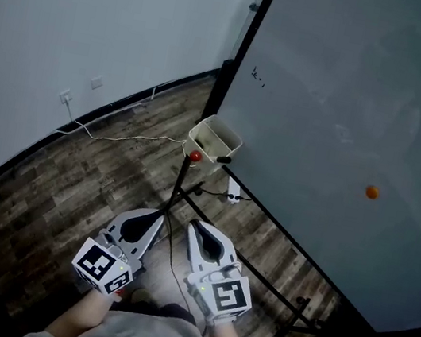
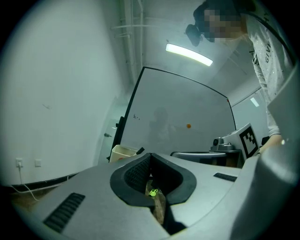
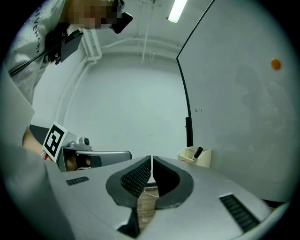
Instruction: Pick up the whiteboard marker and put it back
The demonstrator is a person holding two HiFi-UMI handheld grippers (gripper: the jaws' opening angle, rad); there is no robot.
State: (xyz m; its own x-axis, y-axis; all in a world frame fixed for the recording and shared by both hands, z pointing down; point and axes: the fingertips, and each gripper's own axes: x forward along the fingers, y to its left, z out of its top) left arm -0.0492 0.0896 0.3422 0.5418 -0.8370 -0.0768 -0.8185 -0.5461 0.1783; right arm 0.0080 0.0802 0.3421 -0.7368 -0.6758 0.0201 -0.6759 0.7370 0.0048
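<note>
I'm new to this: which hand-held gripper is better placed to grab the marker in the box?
Probably right: the marker sits at the box's right side, nearer the right hand-held gripper than the left hand-held gripper. Both are shut, empty.

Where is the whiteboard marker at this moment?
In the head view, the whiteboard marker leans in the cream box at the lower left corner of the whiteboard, near the picture's centre.
</note>
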